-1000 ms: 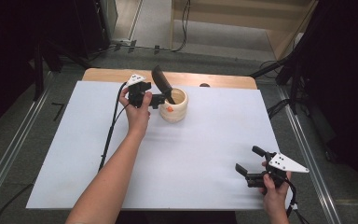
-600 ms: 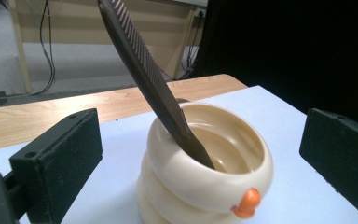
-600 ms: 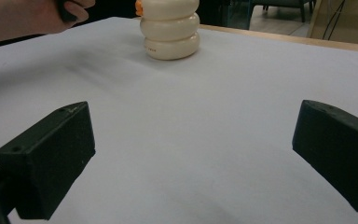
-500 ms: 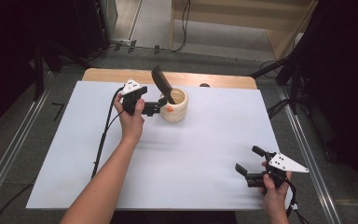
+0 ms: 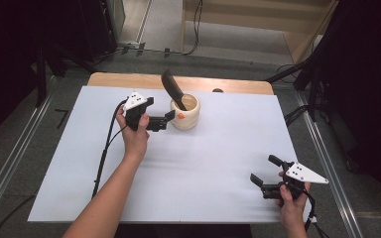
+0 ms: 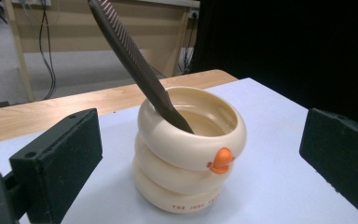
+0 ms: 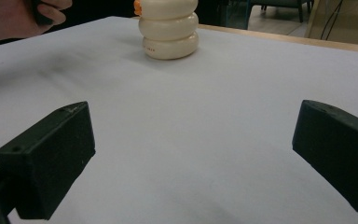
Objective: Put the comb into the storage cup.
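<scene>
The left gripper is hovering with jaws spread wide, just beside the cream ring-shaped cup standing toward the table's far edge, touching nothing. A dark comb is leaning inside the cup. The right gripper is resting released, well apart. Judged step: approaching the cup; next, closing squarely around it without tipping the comb
</scene>
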Tool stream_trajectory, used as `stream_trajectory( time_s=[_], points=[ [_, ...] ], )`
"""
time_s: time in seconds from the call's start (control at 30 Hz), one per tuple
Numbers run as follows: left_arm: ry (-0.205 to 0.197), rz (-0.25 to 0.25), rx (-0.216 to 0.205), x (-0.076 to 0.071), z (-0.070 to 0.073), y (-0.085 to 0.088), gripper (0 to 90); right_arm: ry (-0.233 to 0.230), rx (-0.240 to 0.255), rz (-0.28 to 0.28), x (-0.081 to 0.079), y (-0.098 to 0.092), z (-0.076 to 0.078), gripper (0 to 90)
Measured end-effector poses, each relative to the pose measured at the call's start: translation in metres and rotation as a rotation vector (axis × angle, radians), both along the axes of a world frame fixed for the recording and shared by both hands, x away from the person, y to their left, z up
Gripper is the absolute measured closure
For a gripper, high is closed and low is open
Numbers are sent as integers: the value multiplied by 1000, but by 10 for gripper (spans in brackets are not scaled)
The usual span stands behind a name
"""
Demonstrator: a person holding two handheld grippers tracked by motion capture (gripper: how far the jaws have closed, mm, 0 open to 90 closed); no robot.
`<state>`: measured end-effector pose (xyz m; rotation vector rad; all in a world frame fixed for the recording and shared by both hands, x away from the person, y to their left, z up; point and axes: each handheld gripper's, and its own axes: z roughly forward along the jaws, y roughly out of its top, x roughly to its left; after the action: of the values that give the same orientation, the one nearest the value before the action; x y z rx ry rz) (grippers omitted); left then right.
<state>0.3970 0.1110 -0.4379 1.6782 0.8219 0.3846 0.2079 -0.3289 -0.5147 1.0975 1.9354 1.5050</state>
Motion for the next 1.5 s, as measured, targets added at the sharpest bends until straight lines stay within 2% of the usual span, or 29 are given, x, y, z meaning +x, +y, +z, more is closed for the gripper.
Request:
stream_trajectory(
  time_s=[0.1,0.23,0.47,0.7,0.9,1.5],
  points=[
    [-7,-3,-2,-5,1,2,0,1,-3,1,0,0,0,0],
    [-23,-12,21,-12,1,4,0,0,-3,-1,0,0,0,0],
    [-38,-23,38,-23,-2,7,0,1,-2,-2,0,1,0,0],
    [-48,-30,30,-36,-1,12,0,0,-1,-3,0,0,0,0],
    [-67,-25,19,-48,0,24,0,-1,-6,-6,1,0,0,0],
    [-59,15,14,-86,-14,65,0,-1,-13,-8,0,2,0,0]
  ],
)
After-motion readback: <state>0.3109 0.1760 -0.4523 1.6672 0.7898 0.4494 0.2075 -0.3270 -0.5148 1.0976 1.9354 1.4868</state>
